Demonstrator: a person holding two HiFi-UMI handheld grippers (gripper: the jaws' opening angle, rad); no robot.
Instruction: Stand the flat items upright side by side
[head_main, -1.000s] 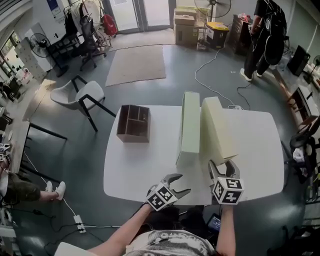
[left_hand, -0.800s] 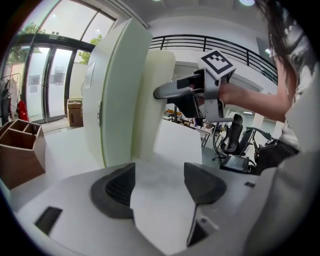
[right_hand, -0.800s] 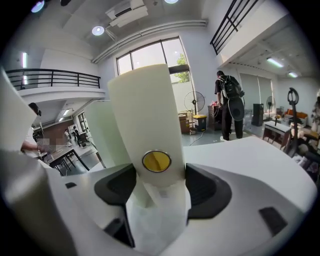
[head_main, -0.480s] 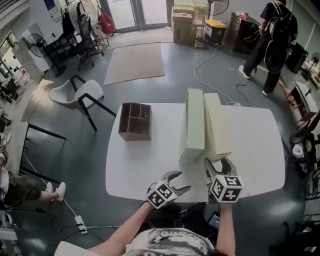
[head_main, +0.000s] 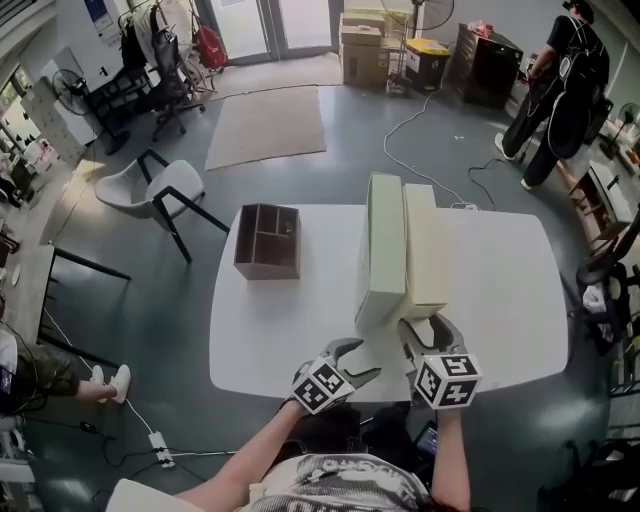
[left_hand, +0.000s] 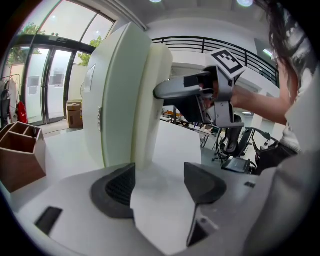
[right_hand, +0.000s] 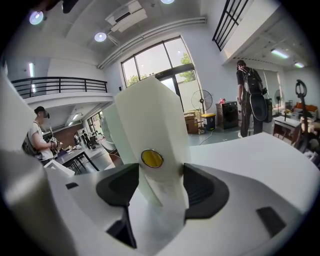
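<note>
Two flat boxes stand upright on the white table (head_main: 270, 330): a pale green box (head_main: 383, 245) on the left and a cream box (head_main: 425, 250) pressed against its right side. My right gripper (head_main: 425, 325) has its jaws round the cream box's near end; they have just been closing, and both pads rest on the box (right_hand: 150, 125), just below its yellow round sticker (right_hand: 152, 158). My left gripper (head_main: 358, 362) hovers open at the table's front edge, just short of the green box (left_hand: 117, 95), with nothing between its fingers. The right gripper (left_hand: 200, 95) also shows in the left gripper view.
A brown wooden organiser (head_main: 267, 241) with compartments stands at the table's back left. A white chair (head_main: 150, 185) is on the floor left of the table. A person (head_main: 565, 80) walks at the far right, near boxes and cables.
The cream box leaned away to the right; it now stands upright against the green box. My right gripper moved left with it. The left gripper stayed put. The person behind walked right.
</note>
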